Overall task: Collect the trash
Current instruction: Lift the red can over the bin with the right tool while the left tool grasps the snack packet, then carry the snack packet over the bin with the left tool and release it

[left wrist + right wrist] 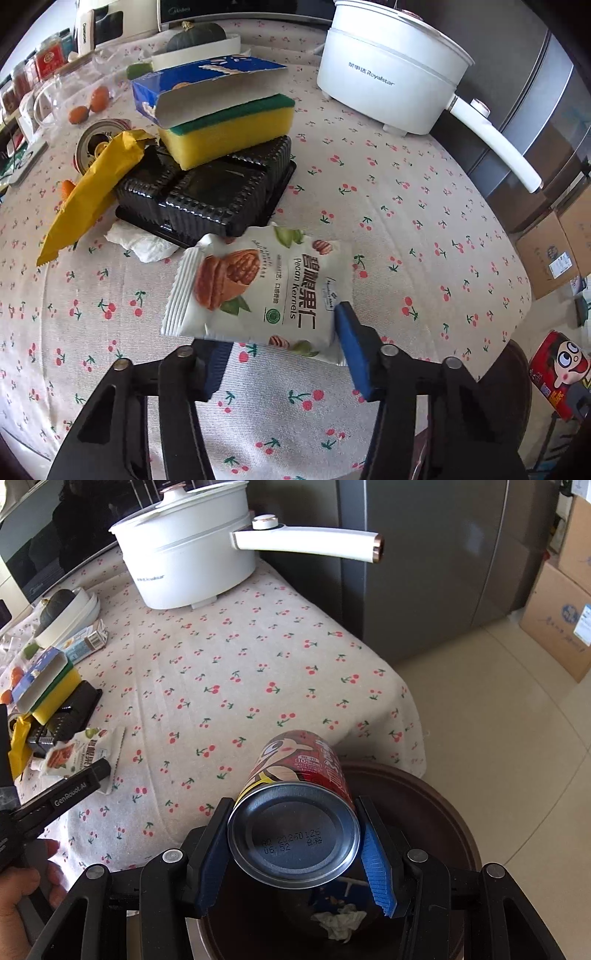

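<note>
Blue-padded fingers of the right gripper clamp a red cartoon-printed metal can above the brown round bin, so release seems next, while the left gripper straddles, jaws apart, a white pecan-kernel snack packet.

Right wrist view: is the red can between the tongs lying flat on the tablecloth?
No. The red can sits tilted between the right tongs, above the dark bin, off the tablecloth.

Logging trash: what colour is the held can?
Mainly red drink can, cartoon face, silver base; right wrist view.
</note>
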The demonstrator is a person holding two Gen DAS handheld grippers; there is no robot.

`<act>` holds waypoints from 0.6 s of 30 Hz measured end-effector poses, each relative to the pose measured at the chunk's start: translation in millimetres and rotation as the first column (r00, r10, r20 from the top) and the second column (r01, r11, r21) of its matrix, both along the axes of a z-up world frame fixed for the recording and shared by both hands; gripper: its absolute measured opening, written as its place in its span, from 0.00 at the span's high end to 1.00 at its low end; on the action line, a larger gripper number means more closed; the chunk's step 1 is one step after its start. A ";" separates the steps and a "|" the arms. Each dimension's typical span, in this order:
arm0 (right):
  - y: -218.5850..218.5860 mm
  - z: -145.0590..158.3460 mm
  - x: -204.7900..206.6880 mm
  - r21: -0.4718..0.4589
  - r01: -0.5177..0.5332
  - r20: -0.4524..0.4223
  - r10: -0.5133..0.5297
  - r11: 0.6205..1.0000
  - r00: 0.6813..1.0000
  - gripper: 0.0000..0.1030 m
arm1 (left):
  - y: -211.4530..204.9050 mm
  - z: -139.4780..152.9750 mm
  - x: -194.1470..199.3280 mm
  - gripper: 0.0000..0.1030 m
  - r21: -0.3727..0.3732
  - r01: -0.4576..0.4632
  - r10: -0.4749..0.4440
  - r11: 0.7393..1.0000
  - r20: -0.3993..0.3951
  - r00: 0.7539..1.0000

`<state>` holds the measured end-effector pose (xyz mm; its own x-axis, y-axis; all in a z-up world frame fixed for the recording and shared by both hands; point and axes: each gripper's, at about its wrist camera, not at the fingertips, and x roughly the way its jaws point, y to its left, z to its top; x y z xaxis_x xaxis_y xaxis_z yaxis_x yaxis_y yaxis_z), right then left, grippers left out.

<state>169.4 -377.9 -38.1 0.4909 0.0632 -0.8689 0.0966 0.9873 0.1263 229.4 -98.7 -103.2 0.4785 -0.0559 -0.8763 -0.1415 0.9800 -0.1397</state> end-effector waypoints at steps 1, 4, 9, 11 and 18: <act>1.7 -0.1 -0.6 -0.004 -0.003 0.000 0.003 1.000 1.000 0.46 | 3.8 0.7 1.0 0.58 -0.016 0.005 -0.005 1.000 -0.003 1.000; 5.6 -0.2 -1.8 -0.012 -0.012 0.001 0.012 1.000 1.000 0.46 | 20.4 3.5 1.2 0.76 -0.091 0.022 -0.023 0.996 -0.007 1.000; 9.2 0.7 -5.0 -0.021 -0.021 0.005 0.021 1.000 1.000 0.46 | 33.6 9.3 -8.3 0.88 -0.189 0.071 -0.077 0.979 -0.021 0.997; 10.4 0.7 -5.6 -0.020 -0.026 0.004 0.026 0.999 1.000 0.46 | 33.0 12.1 -14.8 0.89 -0.183 0.097 -0.103 0.978 -0.022 0.994; 15.5 3.4 -11.1 -0.022 -0.047 0.009 0.047 0.999 0.999 0.46 | 28.0 29.2 -37.9 0.89 -0.177 0.195 -0.198 0.965 0.001 0.980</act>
<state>158.3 -362.4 -34.8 0.4960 0.0676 -0.8657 0.0488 0.9932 0.1055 191.5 -70.6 -74.1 0.4282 -0.3009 -0.8521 0.0476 0.9491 -0.3113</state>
